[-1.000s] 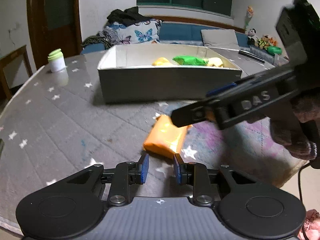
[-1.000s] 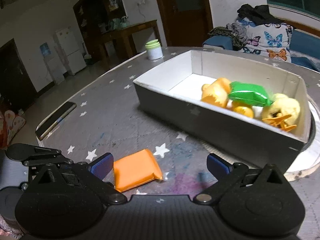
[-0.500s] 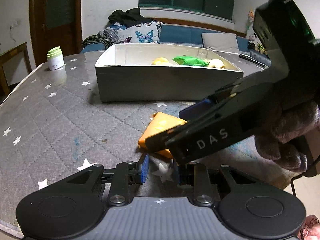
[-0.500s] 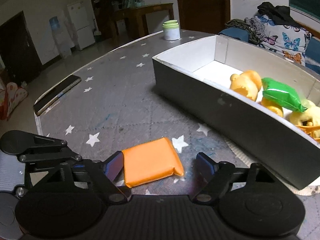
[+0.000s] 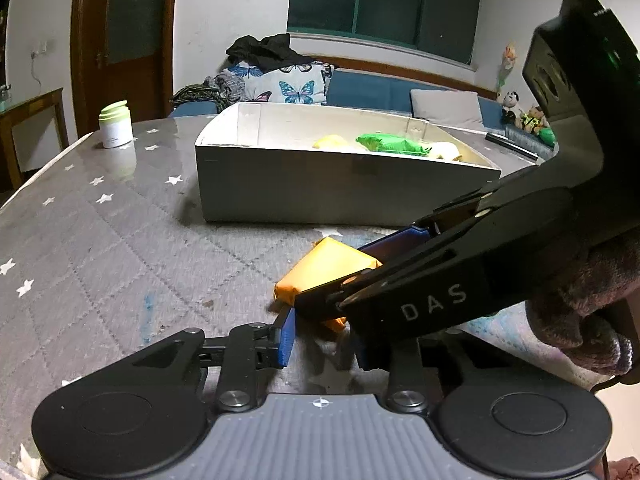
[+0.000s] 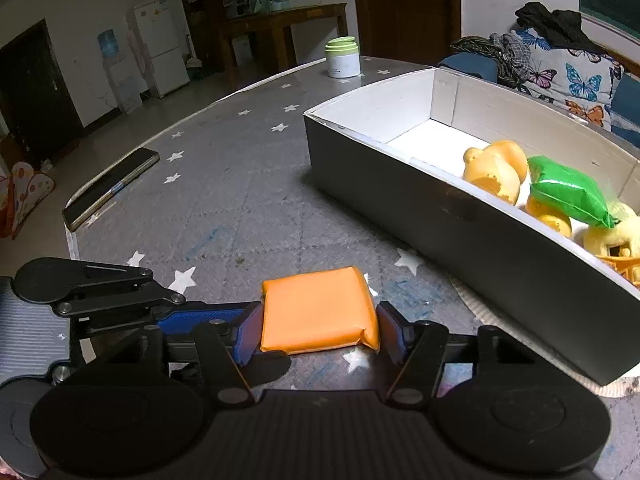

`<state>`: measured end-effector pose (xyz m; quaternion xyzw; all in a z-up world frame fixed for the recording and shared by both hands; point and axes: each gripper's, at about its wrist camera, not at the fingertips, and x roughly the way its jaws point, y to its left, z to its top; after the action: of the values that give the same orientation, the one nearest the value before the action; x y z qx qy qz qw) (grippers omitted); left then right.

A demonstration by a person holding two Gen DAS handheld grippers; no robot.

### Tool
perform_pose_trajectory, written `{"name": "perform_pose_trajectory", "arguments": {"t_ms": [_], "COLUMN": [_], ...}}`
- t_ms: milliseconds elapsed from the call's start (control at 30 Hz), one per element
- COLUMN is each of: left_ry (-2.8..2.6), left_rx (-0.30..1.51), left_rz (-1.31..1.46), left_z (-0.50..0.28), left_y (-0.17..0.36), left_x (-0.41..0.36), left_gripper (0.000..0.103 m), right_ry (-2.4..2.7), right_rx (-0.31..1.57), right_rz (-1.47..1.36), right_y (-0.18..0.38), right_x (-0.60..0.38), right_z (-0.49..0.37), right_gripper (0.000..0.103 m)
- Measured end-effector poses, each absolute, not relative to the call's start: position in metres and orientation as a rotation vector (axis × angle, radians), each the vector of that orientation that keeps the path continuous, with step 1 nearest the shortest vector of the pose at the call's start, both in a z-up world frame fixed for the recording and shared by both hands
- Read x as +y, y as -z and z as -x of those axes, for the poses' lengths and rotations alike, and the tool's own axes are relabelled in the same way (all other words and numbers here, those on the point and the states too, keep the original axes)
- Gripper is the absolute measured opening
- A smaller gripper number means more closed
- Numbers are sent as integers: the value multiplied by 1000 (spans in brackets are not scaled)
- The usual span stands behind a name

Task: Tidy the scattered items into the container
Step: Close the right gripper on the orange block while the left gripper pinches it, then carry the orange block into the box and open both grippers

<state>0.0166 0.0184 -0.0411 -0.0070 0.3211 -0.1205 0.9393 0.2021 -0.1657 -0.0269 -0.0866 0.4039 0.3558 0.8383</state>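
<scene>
An orange soft packet [image 6: 318, 314] lies on the grey starred table, in front of the grey box [image 6: 460, 224]. My right gripper [image 6: 316, 330] has its blue pads against both sides of the packet. In the left wrist view the packet [image 5: 328, 270] shows under the right gripper's fingers [image 5: 400, 280]. My left gripper [image 5: 322, 344] sits just in front of the packet, narrowly open and empty; its right pad is hidden. The box [image 5: 344, 188] holds yellow toys [image 6: 496, 170] and a green packet [image 6: 568, 190].
A white jar with a green lid [image 6: 342, 58] stands at the table's far side. A dark phone [image 6: 110, 188] lies near the left table edge. A sofa with a butterfly cushion [image 5: 296, 88] is behind the table.
My right gripper has moved over the orange packet and closed its pads onto both its sides. The left gripper has stayed close by.
</scene>
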Motion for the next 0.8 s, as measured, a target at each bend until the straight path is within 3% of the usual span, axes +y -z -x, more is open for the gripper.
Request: {"name": "perform_pose_trajectory", "arguments": {"t_ms": [467,800], "left_ry": [260,289], "left_rx": [554,464], "left_rz": [30,0], "left_z": [-8,-51], "left_y": [3,-33], "left_x": [20,15], "left_gripper": [33,33], "right_ry": [-758,-713], "right_rx": [762,648], "right_rz": [169,156], "right_y": [-7,-51], "right_x": [-172,-179], "right_z": [-190,-213], "right_gripper": [61,61]}}
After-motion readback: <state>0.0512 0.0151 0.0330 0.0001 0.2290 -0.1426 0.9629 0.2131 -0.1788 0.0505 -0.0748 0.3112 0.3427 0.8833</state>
